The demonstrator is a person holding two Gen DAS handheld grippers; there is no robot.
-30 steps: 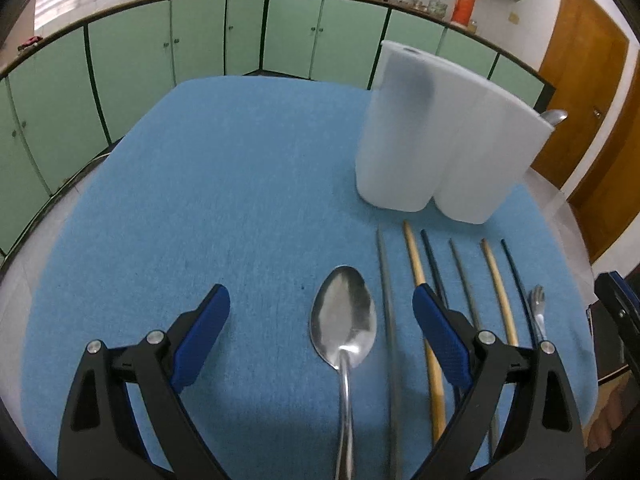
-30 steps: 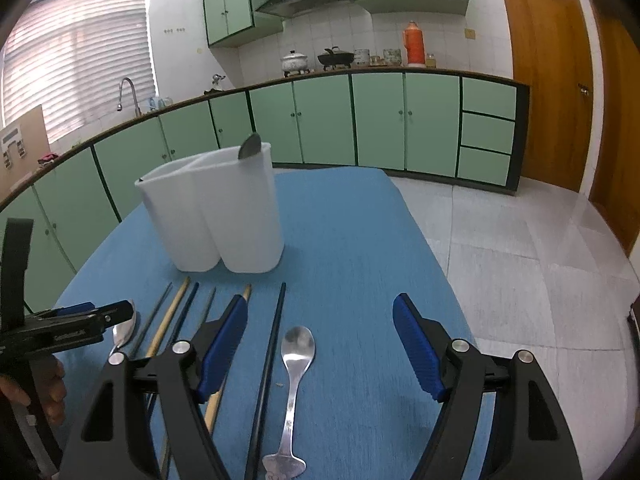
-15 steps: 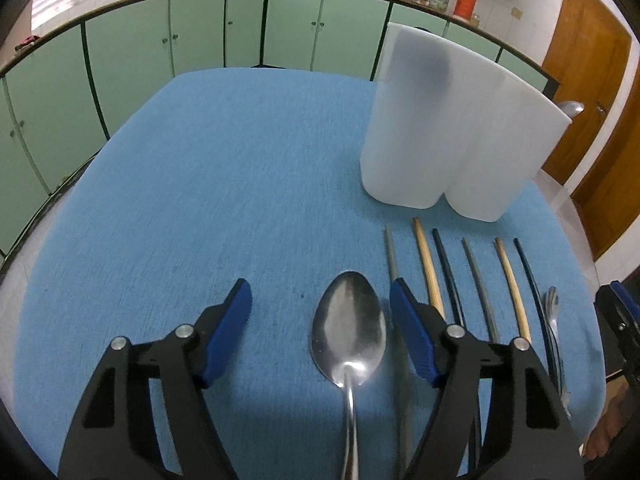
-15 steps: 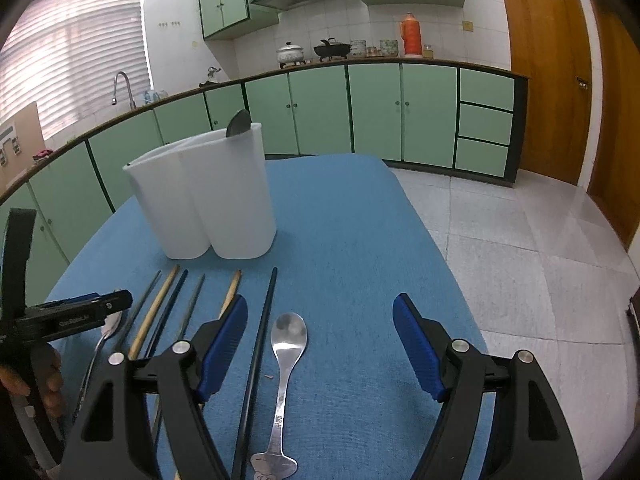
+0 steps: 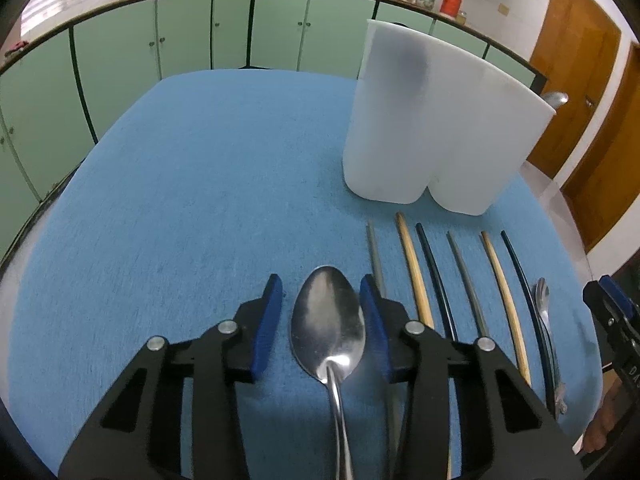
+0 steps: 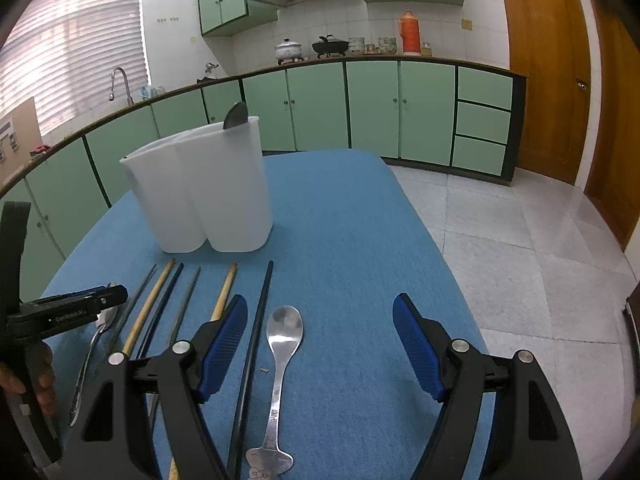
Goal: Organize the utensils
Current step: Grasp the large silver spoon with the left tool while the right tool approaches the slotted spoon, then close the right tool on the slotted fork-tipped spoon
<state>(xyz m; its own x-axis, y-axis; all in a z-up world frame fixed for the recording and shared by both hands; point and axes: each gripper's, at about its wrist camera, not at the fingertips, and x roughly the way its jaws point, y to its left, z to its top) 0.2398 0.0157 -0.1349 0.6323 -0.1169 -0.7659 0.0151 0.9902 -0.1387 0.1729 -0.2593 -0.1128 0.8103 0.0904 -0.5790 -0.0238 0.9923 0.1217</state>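
Note:
A large steel spoon (image 5: 328, 324) lies on the blue table cloth (image 5: 180, 208). My left gripper (image 5: 322, 320) straddles its bowl with the blue pads close on either side, a small gap still showing. Several chopsticks (image 5: 416, 272) lie in a row to its right, then a small spoon (image 5: 543, 308). My right gripper (image 6: 320, 344) is open and empty above the small spoon (image 6: 282, 340), which lies between its fingers, nearer the left one. The white two-part holder (image 6: 208, 192) stands behind the chopsticks (image 6: 160, 296) with one spoon bowl sticking out.
The holder (image 5: 432, 128) stands at the far right of the table in the left wrist view. The table's right edge drops to a tiled floor (image 6: 520, 240). Green cabinets (image 6: 360, 108) run along the back. The left gripper shows in the right wrist view (image 6: 68, 312).
My left gripper's jaws have closed in from wide open to close around the large spoon's bowl, and it has moved forward and lower. The right gripper stayed open and shifted slightly.

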